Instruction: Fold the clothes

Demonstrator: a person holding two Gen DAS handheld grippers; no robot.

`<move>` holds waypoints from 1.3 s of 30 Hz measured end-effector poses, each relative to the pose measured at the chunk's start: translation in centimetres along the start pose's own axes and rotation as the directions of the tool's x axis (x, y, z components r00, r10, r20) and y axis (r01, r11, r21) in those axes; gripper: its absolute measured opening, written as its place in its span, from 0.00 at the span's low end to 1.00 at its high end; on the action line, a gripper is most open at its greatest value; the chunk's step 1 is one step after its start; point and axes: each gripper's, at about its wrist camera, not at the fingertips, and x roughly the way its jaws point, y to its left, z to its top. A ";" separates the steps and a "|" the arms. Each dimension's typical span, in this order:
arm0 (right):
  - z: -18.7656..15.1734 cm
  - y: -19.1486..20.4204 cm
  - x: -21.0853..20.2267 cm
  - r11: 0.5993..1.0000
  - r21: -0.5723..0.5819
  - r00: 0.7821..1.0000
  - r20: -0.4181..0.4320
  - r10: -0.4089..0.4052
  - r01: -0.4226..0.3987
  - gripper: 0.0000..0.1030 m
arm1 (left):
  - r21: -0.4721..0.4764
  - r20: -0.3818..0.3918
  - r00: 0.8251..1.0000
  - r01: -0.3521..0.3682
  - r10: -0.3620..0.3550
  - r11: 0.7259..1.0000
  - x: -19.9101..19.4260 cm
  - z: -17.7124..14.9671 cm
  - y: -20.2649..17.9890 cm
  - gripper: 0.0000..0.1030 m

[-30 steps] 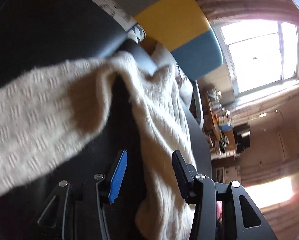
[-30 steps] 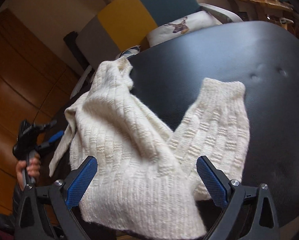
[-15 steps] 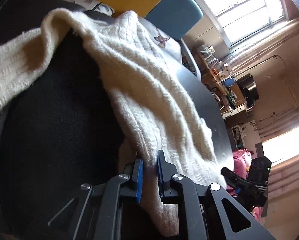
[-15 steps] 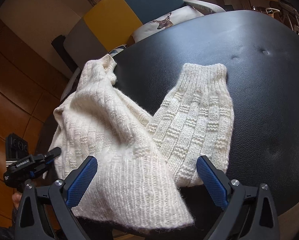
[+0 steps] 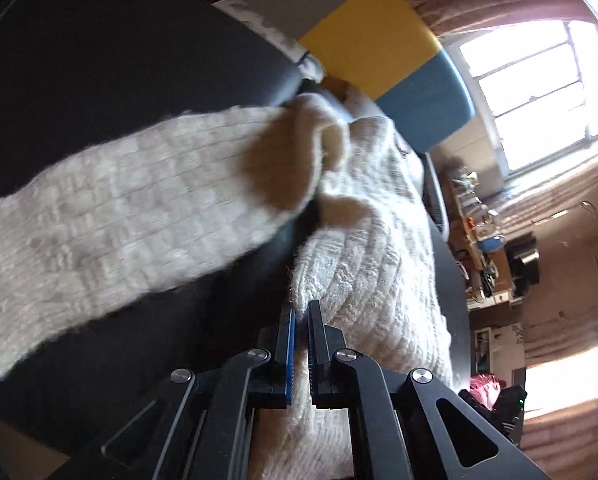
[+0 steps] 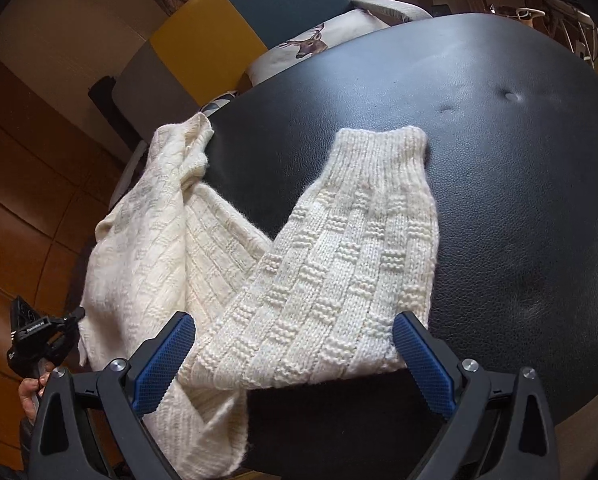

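Sweater (image 5: 363,264) edge (cream knit) between left gripper (image 5: 301,320) pads

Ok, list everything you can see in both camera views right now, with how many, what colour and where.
Sweater: one, cream knit, on the black surface, one sleeve laid across it, body hanging off the edge.
Padded surface: one, black, under the sweater.
Chair: one, grey, yellow and teal back, behind the surface.
Cushion: one, pale with deer print, on the chair.
Window: one, bright, far wall.
Cluttered shelf: one, wooden, below the window.
Left hand-held gripper: one, black with blue pads, shut on the sweater's edge.
Right hand-held gripper: one, open, over the sleeve.
Hand: one, holding the left gripper's handle.
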 end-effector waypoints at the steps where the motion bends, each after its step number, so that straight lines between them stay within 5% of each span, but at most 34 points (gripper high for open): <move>1: 0.2 0.2 -0.1 1.000 -0.008 1.000 0.005 0.000 0.000 0.99 | -0.011 -0.007 0.999 -0.038 0.038 0.999 0.3 -0.2 0.7 0.06; 7: 2.6 3.5 0.4 0.976 -0.204 0.997 0.045 -0.063 0.071 0.99 | -0.012 0.007 0.996 -0.093 0.093 0.996 0.2 -0.1 0.8 0.11; 11: 3.2 7.0 2.5 0.882 -0.445 0.987 0.043 -0.152 0.155 0.98 | 0.009 -0.027 0.995 -0.096 0.096 0.995 1.3 0.5 -0.4 0.23; 15: 2.6 7.9 6.1 0.783 -0.584 0.962 -0.012 -0.271 0.214 0.94 | 0.115 -0.037 0.988 -0.144 0.149 0.983 2.0 -0.4 -2.6 0.23; 18: 2.4 6.2 7.5 0.768 -0.595 0.941 -0.056 -0.333 0.237 0.94 | 0.177 -0.078 0.968 -0.223 0.240 0.959 3.2 -1.1 -2.5 0.24; 20: 3.3 4.1 7.4 0.825 -0.521 0.949 -0.085 -0.305 0.219 0.95 | 0.160 -0.090 0.968 -0.218 0.234 0.963 3.8 -1.1 -1.8 0.23; 28: 7.0 -2.3 5.4 0.846 -0.384 0.910 -0.031 -0.413 0.370 0.99 | 0.258 -0.083 0.948 -0.277 0.307 0.926 4.8 -0.7 -2.8 0.26; 35: 10.5 -4.7 3.3 0.759 -0.343 0.815 0.035 -0.579 0.553 0.99 | 0.248 -0.116 0.941 -0.284 0.319 0.926 4.7 0.4 -2.5 0.27; 37: 11.7 -4.4 2.2 0.744 -0.327 0.800 0.073 -0.595 0.583 0.89 | 0.256 -0.102 0.935 -0.306 0.340 0.917 4.3 0.6 -2.8 0.27; 38: 12.2 -4.0 1.6 0.755 -0.318 0.810 0.091 -0.579 0.574 0.87 | 0.274 -0.072 0.938 -0.307 0.338 0.911 3.7 0.6 -3.3 0.26; 39: 12.7 -2.9 0.8 0.812 -0.312 0.867 0.103 -0.487 0.493 0.87 | 0.305 -0.042 0.943 -0.301 0.329 0.904 3.2 0.6 -4.2 0.26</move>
